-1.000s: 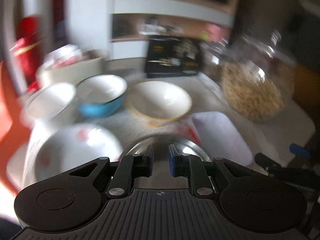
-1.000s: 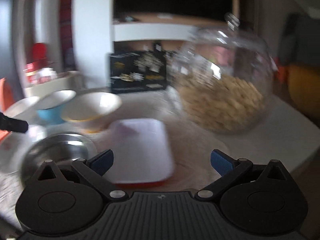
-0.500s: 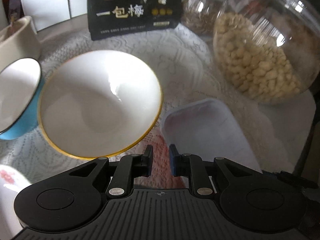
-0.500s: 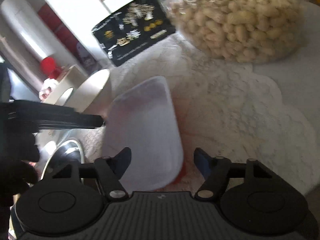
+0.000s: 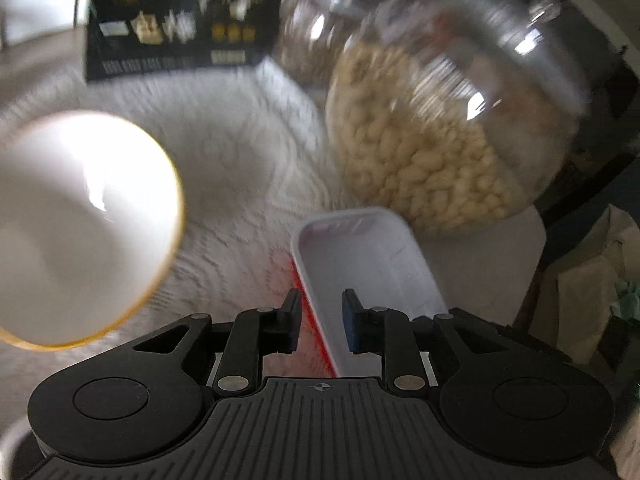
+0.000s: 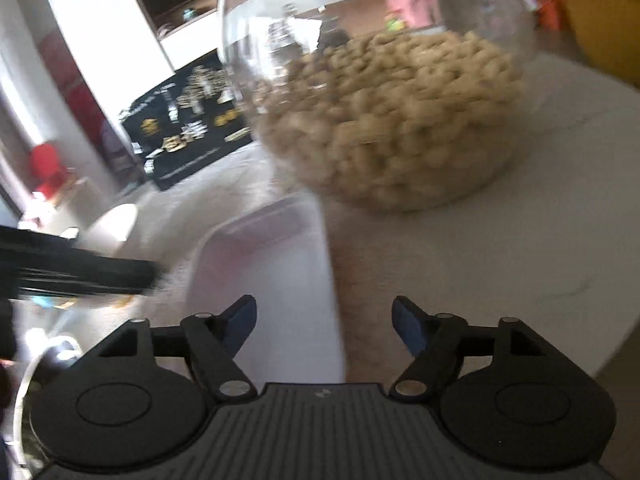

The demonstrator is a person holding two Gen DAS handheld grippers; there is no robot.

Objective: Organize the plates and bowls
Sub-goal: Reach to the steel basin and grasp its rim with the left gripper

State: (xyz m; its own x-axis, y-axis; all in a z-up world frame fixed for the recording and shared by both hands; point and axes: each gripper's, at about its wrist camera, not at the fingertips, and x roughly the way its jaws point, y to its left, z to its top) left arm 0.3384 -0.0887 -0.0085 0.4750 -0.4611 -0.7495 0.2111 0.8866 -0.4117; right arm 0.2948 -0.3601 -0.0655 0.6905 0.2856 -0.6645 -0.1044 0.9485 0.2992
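Note:
A white rectangular dish with a red outer wall lies on the lace cloth in front of both grippers. My left gripper straddles the dish's left rim; its jaws are opening, and a gap shows on each side of the rim. My right gripper hangs over the same dish, whose right edge runs between the widely parted, opening jaws without touching the pads. A white bowl with a yellow rim stands to the left. In the right wrist view the left gripper is a blurred black bar at the left edge.
A big glass jar of peanuts stands just behind the dish, with a second jar further back. A black printed box stands at the rear. The table's edge is close on the right.
Both grippers came forward and down to the white dish. The left one left the steel bowl, passed the yellow-rimmed bowl and parted its jaws slightly. The right one's jaws narrowed from wide.

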